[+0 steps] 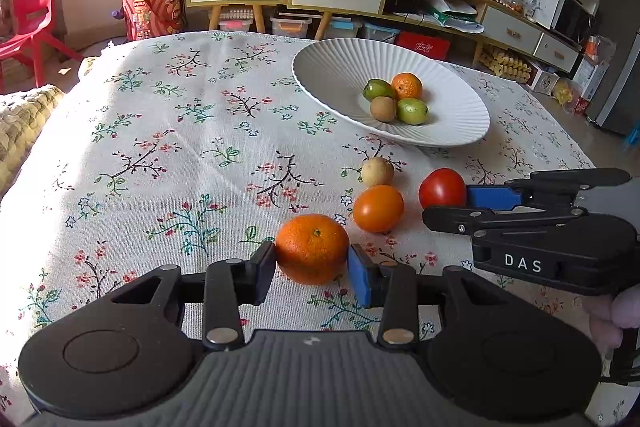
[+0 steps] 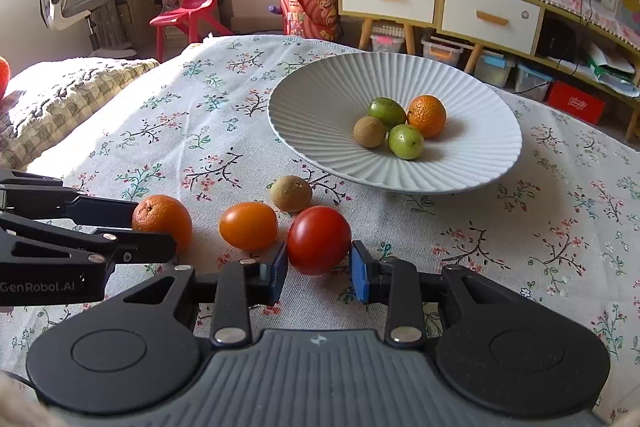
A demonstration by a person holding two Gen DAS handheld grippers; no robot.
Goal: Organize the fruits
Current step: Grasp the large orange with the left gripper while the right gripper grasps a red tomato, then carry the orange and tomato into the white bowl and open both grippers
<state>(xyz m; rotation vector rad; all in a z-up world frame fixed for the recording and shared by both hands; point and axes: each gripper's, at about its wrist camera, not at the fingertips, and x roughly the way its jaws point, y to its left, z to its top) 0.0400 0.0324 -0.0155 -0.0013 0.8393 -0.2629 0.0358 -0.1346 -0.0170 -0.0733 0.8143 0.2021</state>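
The left gripper (image 1: 312, 261) clamps the orange (image 1: 312, 249) on the floral tablecloth (image 1: 168, 147), and the right gripper (image 2: 319, 261) grasps the red tomato (image 2: 319, 239) beside it. An orange tomato (image 2: 248, 225) and a brown fruit (image 2: 291, 193) lie between them and the white ribbed plate (image 2: 320, 115), which holds four fruits

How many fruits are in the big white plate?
4, bunched together in the white plate: an orange at the back, two green fruits, and a brown one in front left. None seems hidden.
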